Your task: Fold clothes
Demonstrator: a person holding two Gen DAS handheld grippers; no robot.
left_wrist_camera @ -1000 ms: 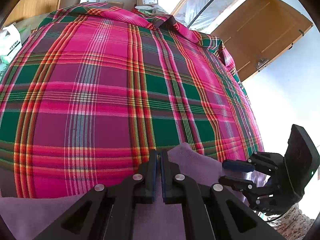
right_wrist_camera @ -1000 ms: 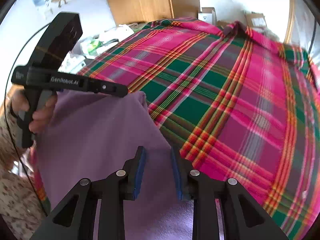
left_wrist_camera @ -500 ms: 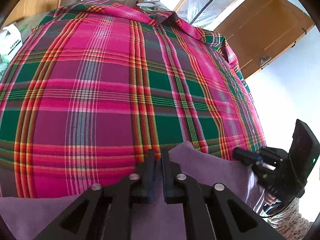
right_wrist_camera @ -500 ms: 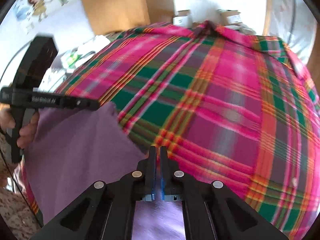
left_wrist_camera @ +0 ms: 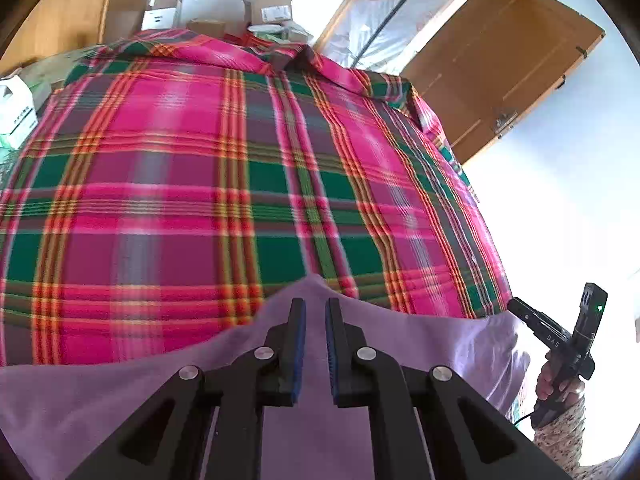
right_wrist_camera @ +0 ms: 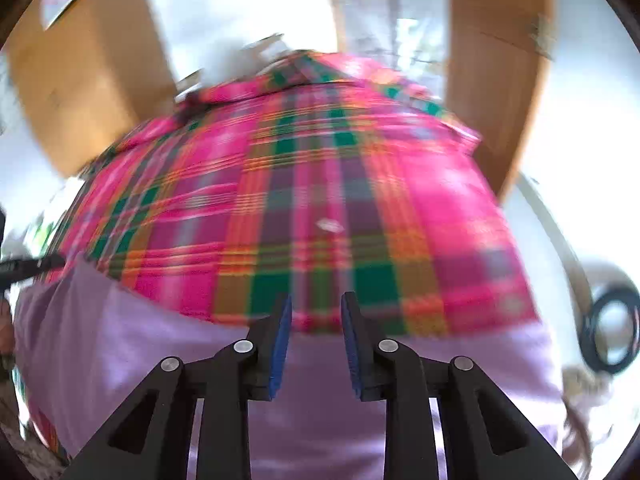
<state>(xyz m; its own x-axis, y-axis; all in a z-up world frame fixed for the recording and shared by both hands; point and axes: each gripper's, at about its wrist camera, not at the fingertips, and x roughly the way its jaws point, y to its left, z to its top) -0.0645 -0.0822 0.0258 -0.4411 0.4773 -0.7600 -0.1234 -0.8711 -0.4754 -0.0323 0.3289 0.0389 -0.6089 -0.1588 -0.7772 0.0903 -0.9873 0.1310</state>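
We see a smooth lilac cloth garment (left_wrist_camera: 420, 344) lying flat; our left gripper (left_wrist_camera: 315, 308) and right gripper (right_wrist_camera: 316, 304) gape, holding nothing.

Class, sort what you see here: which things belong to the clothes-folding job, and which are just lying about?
Part of the job:
purple garment
left gripper
right gripper

Just lying about:
plaid bedcover
cardboard boxes
wooden door

Your right wrist view is motion-blurred; the purple cloth (right_wrist_camera: 320, 420) runs off its bottom edge, under your claw (right_wrist_camera: 316, 320).
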